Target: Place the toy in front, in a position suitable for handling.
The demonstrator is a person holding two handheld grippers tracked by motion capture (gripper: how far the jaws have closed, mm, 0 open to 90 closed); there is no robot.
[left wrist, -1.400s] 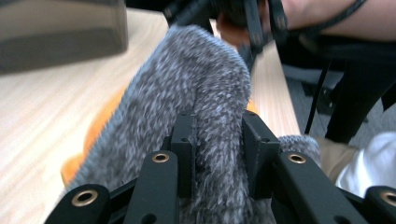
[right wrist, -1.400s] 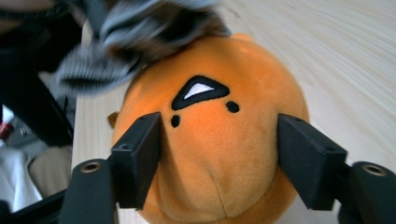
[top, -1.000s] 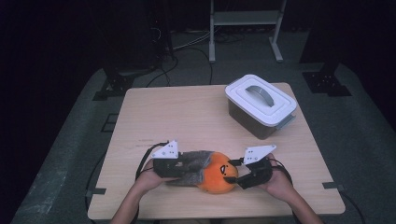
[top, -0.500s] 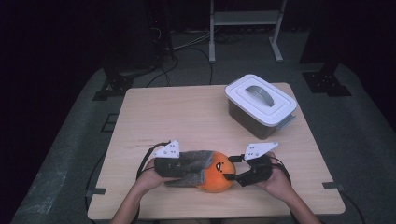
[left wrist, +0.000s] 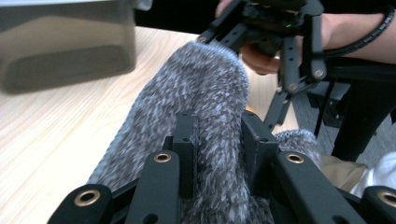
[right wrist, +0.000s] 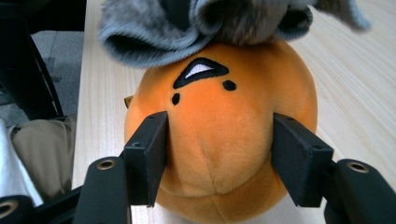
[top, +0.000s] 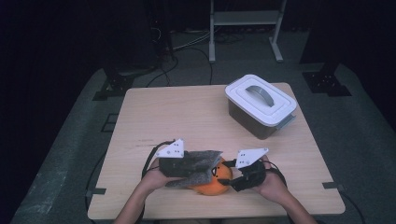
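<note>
A round orange plush (top: pixel 214 181) with a stitched black face lies near the table's front edge. A fuzzy grey cloth (top: pixel 201 162) is draped over its top. My left gripper (top: pixel 198 167) comes in from the left and is shut on that grey cloth (left wrist: pixel 201 84), which is bunched between its jaws (left wrist: pixel 217 135). My right gripper (top: pixel 231 179) reaches in from the right. Its jaws have just been closing, and the pads now press on both sides of the orange plush (right wrist: pixel 219 107). The grey cloth (right wrist: pixel 187 23) hangs over the plush's upper edge there.
A dark box with a white handled lid (top: pixel 259 100) stands at the table's back right. The wooden table (top: pixel 163 116) stretches bare behind my hands. A metal stand (top: pixel 243 28) and cables lie on the floor beyond.
Both hands stay where they were. The plush and the grey cloth have barely shifted between the grippers.
</note>
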